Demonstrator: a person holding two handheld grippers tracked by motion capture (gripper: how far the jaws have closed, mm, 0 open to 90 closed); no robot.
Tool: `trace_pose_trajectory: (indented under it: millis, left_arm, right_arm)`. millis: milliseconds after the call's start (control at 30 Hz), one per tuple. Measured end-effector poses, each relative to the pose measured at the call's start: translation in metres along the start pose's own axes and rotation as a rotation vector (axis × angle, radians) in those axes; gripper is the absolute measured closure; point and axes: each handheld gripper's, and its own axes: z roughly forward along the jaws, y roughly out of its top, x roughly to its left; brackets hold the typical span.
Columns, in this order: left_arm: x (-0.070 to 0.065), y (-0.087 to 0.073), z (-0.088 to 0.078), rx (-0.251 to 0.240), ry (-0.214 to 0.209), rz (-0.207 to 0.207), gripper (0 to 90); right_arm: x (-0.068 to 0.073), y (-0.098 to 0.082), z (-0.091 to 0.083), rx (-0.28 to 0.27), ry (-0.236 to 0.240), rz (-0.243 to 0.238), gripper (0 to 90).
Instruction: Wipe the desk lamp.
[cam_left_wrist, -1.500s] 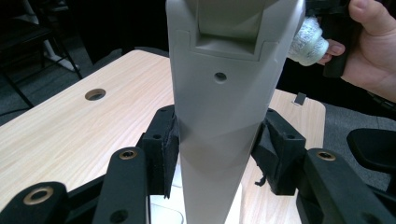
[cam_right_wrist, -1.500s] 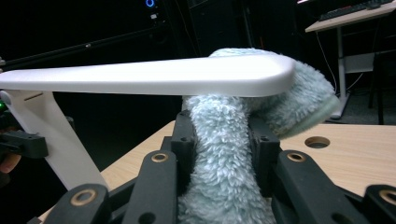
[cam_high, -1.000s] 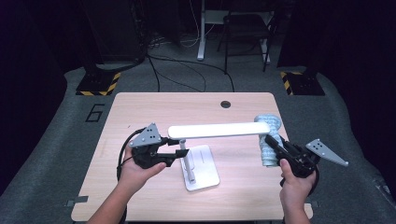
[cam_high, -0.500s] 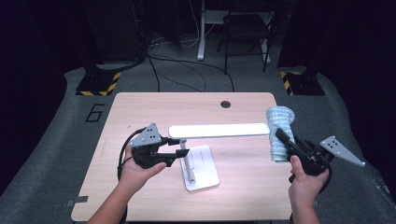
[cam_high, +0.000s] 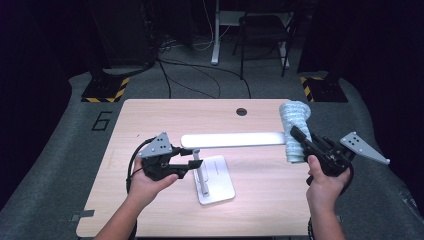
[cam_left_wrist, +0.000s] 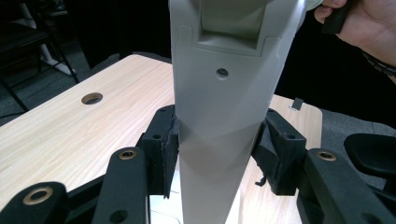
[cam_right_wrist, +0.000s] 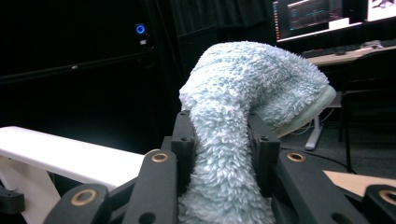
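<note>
the desk lamp (cam_high: 212, 170) stands near the middle of the worktop (cam_high: 150, 115), its flat white base resting on the wood and its long light bar reaching level toward the person's right.

the left gripper (cam_high: 192, 159) has its fingers (cam_left_wrist: 164, 154) pinching the lamp's upright post low down, one pad on each side, as the left gripper view makes plain. this grip appears meant to brace the lamp, so that pressure on the bar does not tip or slide the base.

the right gripper (cam_high: 295, 134) is held off the worktop at the far end of the light bar. its fingers (cam_right_wrist: 183, 149) pinch a fluffy pale blue cloth (cam_high: 296, 130) around its middle; the upper part flops over above the fingers and the rest hangs below. gripping it mid-length leaves a soft pad of cloth free to meet a surface.

judged from the layout, the cloth is being brought to the bar for wiping. the cloth sits just beside the bar's end; contact cannot be confirmed.
</note>
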Motion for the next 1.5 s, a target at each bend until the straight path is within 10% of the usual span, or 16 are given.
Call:
trace_pose_trajectory:
  millis: [700,1500]
  left_arm:
    - [0.000,-0.002,0.003,-0.023,-0.005,-0.007,52.4]
    - [0.001,-0.006,0.002,-0.045,-0.001,-0.016,52.2]
  right_arm:
    - [0.004,0.003,0.032,0.151,0.178,-0.030,69.4]
    - [0.098,0.011,0.088,0.217,0.442,-0.118,69.1]
